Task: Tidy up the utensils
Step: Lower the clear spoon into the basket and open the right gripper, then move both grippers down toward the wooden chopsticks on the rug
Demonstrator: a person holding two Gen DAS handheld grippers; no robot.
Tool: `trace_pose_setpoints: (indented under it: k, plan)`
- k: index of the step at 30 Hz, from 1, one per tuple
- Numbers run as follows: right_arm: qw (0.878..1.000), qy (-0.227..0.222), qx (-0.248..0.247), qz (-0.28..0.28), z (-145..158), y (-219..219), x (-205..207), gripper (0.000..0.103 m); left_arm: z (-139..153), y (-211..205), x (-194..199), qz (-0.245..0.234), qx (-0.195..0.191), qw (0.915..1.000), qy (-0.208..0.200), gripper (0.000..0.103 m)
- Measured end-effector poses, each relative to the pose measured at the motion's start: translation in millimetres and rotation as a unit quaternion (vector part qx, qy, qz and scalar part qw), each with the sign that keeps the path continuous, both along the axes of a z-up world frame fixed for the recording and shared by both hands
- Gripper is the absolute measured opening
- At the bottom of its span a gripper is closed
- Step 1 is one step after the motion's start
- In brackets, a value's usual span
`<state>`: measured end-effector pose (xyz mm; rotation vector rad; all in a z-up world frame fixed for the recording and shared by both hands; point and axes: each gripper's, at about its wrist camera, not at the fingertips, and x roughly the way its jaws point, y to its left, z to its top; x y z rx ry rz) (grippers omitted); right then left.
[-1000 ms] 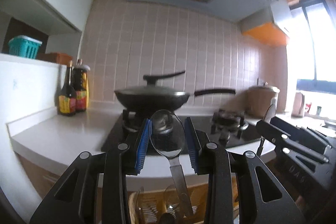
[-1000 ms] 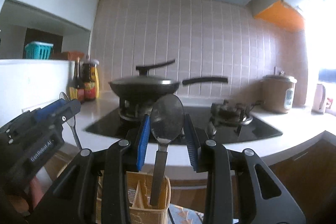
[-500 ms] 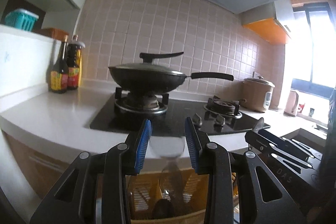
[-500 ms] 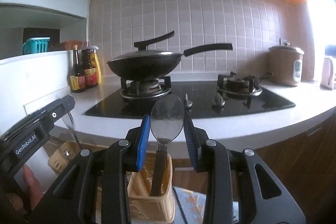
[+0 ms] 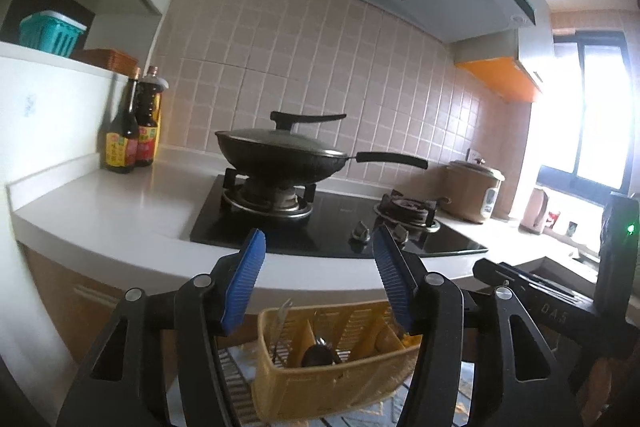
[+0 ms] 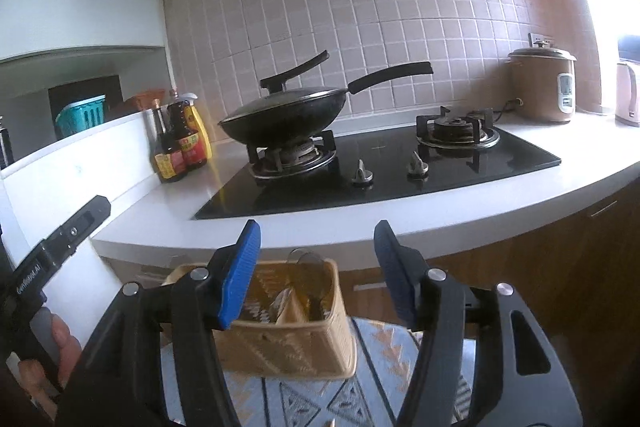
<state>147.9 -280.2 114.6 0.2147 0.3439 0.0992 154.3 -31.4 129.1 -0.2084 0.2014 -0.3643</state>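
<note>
Both grippers stand with their blue pads spread wide and nothing between them: the left gripper (image 5: pixel 318 259) and the right gripper (image 6: pixel 316 251) each hang just above a yellow utensil basket (image 5: pixel 320 387) that sits low, in front of the counter, on a patterned mat (image 6: pixel 360 399). Inside the basket's divided compartments lie utensils: a dark spoon (image 5: pixel 318 355) near the middle, and a clear spoon bowl (image 6: pixel 308 259) that pokes above the far rim in the right wrist view. Farther off, the white counter (image 5: pixel 112 215) carries a black gas hob (image 6: pixel 400 167) with a lidded wok (image 5: pixel 280 151) on its left burner, sauce bottles (image 5: pixel 130 131) to the left, and a rice cooker (image 6: pixel 542 85) far right.
</note>
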Motion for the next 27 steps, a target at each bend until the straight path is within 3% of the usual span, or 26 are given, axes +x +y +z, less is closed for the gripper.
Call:
trace_pose_setpoints:
  k: [11, 16, 21, 24, 27]
  plan:
    - [0.997, 0.056, -0.057, 0.010, 15, 28, -61, 0.056, 20, 46, -38, -0.061, -0.070, 0.9919, 0.087, 0.055]
    - [0.992, 0.097, -0.075, 0.016, 11, 36, -78, 0.056, 19, 50, -64, -0.064, -0.028, 0.9926, 0.099, 0.054]
    - [0.986, 0.155, -0.043, 0.037, -6, 33, -81, 0.055, 5, 57, -87, -0.056, 0.027, 0.9915, 0.115, 0.054]
    - [0.979, 0.195, -0.027, 0.045, -24, 32, -77, 0.055, -11, 61, -92, -0.052, 0.052, 0.9874, 0.140, 0.054]
    - [0.972, 0.225, -0.057, 0.034, -43, 39, -72, 0.055, -36, 64, -91, -0.033, 0.078, 0.9798, 0.181, 0.054]
